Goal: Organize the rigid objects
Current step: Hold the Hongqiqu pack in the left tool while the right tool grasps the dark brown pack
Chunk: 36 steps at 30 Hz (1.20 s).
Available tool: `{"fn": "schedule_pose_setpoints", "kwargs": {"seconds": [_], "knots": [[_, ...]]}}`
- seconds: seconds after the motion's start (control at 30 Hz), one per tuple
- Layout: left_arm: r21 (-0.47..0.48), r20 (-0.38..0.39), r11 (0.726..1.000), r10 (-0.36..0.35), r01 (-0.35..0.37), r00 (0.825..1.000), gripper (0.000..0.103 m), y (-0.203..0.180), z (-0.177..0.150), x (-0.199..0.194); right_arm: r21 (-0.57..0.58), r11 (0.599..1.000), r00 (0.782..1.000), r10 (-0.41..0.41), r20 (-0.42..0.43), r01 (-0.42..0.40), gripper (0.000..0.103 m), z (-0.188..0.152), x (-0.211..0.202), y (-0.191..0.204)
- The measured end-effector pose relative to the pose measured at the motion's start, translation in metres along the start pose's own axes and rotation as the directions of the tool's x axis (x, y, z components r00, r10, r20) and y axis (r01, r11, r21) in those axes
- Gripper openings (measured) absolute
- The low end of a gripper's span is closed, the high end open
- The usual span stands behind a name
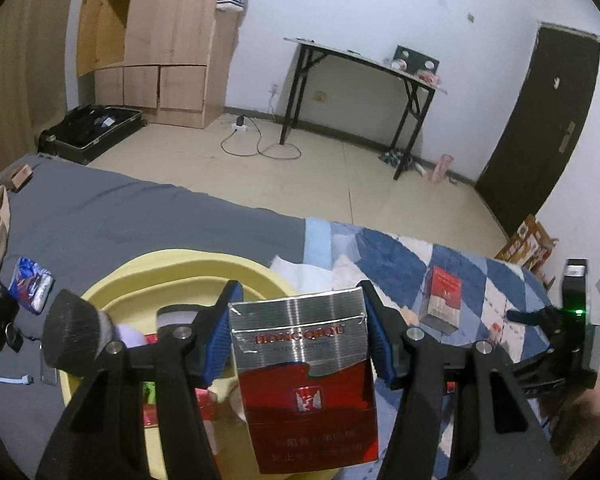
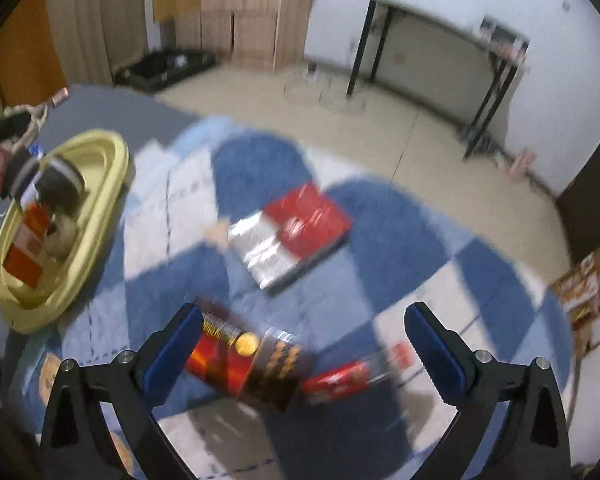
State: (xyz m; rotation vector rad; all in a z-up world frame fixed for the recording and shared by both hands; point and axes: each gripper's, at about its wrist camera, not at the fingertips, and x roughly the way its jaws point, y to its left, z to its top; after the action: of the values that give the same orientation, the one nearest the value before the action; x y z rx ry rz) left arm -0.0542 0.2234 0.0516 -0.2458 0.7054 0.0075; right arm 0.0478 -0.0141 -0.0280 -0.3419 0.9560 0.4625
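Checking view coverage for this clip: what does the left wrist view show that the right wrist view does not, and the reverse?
Left wrist only: the left gripper shut on a red and silver cigarette pack, held over the yellow tub; a blue packet lies on the grey sheet.

Right wrist only: the right gripper with jaws wide and nothing between the pads, above a dark red and gold box on the quilt.

Both: the tub, the blue checked quilt, another red and silver pack lying on it, the black folding table.
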Motion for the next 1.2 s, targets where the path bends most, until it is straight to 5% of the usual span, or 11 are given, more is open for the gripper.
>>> {"fn": "schedule_pose_setpoints", "kwargs": {"seconds": [0.13,0.37,0.47,0.6,0.67,0.8,0.9,1.2], "knots": [[0.004,-0.005,1.0,-0.001,0.002,1.0,0.059,-0.002,0.0,0.003,0.005,0.998,0.993,0.058,-0.099,-0.057,0.103,0.005,0.028,0.014],[-0.041,-0.001,0.998,0.049,-0.049,0.999,0.059,0.015,-0.003,-0.001,-0.113,0.99,0.986,-0.097,-0.133,0.082,0.1,0.006,0.061,0.034],[-0.08,0.021,0.993,0.084,-0.082,0.996,0.059,0.032,-0.005,-0.013,-0.139,0.99,0.996,-0.042,-0.079,0.031,0.072,0.009,0.053,0.045],[-0.17,0.048,0.98,0.113,-0.103,0.992,0.059,0.061,-0.008,-0.023,-0.168,0.986,0.998,-0.022,-0.052,0.013,0.054,0.008,0.04,0.058],[-0.178,0.032,0.978,0.12,-0.113,0.992,0.059,0.065,-0.009,-0.017,-0.185,0.983,0.999,-0.018,-0.051,0.008,0.054,0.008,0.042,0.059],[-0.149,0.01,0.983,0.111,-0.108,0.994,0.059,0.056,-0.008,-0.007,-0.286,0.958,0.998,-0.033,-0.053,0.016,0.083,-0.004,0.042,0.062],[-0.124,0.026,0.989,0.079,-0.075,0.997,0.059,0.048,-0.006,-0.011,-0.326,0.945,0.999,-0.029,-0.017,0.022,0.094,-0.006,0.035,0.053],[-0.126,0.018,0.987,0.099,-0.096,0.995,0.059,0.051,-0.005,-0.011,-0.548,0.835,0.999,0.05,-0.008,-0.047,0.101,-0.04,0.04,0.057]]}}
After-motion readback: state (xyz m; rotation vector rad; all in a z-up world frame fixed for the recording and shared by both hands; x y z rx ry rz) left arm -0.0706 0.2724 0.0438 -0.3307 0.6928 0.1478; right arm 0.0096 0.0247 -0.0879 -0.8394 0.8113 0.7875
